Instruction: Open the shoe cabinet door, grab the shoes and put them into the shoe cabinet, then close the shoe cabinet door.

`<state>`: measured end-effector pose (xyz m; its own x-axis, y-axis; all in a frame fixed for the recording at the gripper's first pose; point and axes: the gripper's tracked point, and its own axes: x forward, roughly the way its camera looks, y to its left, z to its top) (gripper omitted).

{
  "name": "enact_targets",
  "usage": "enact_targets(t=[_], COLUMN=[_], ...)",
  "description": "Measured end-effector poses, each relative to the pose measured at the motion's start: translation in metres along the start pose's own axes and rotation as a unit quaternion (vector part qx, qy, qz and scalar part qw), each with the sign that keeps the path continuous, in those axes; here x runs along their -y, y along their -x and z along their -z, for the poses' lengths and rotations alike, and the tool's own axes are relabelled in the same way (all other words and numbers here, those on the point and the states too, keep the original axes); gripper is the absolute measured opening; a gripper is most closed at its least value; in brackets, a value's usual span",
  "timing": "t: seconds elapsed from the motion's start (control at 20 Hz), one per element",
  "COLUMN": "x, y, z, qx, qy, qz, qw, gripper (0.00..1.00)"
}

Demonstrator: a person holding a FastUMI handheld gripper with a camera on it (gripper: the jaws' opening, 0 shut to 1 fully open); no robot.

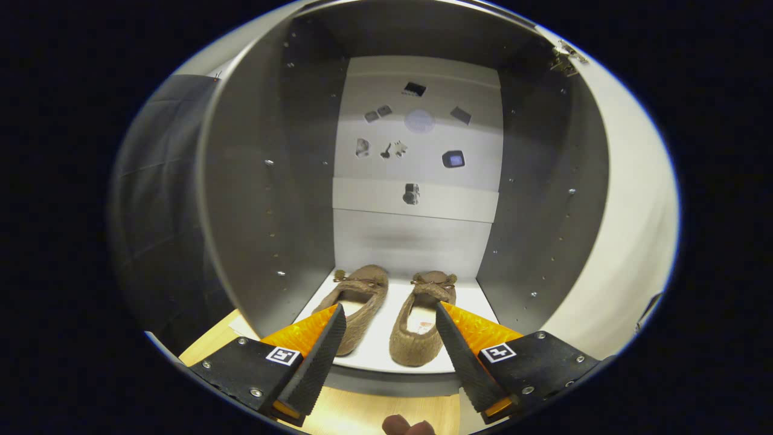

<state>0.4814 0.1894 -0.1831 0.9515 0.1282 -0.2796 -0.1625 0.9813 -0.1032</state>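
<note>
My camera rode just behind my fingers (326, 350) and looked forward along them, straight into the open cabinet (253, 181) from close outside its front edge. It faced the back wall (416, 229), angled slightly down onto the bottom shelf (380, 344), with my spread fingers framing it.

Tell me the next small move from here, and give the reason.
Probably draw the gripper back out of the shoe cabinet and turn toward the door. Both shoes already sit side by side on the bottom shelf, the fingers are open and hold nothing, and the door stands open on the right.
</note>
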Motion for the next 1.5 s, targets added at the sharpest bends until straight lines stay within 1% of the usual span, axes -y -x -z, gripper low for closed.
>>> enact_targets(t=[0.15, 0.35, 0.45, 0.55, 0.7, 0.85, 1.05, 1.25, 1.4, 1.5], x=[-0.007, -0.007, -0.001, 0.002, 0.018, 0.036, 0.068, 0.134, 0.18, 0.207], y=[0.05, 0.119, 0.149, 0.18, 0.221, 0.264, 0.307, 0.343, 0.354, 0.351], z=[0.006, 0.031, 0.044, 0.055, 0.062, 0.069, 0.08, 0.089, 0.094, 0.096], qx=[0.008, 0.004, -0.002, -0.012, -0.009, -0.002, 0.003, 0.012, 0.02, 0.027], qy=[-0.004, -0.01, -0.01, -0.01, -0.005, -0.006, -0.004, -0.006, -0.03, -0.041], qz=[0.012, 0.021, 0.03, 0.028, 0.036, 0.033, 0.016, 0.031, 0.028, 0.027], qw=[1.0, 1.0, 0.999, 0.999, 0.999, 0.999, 1.0, 0.999, 0.999, 0.998], gripper=[0.93, 0.93, 0.94, 0.94, 0.94, 0.94, 0.95, 0.95, 0.95, 0.95])
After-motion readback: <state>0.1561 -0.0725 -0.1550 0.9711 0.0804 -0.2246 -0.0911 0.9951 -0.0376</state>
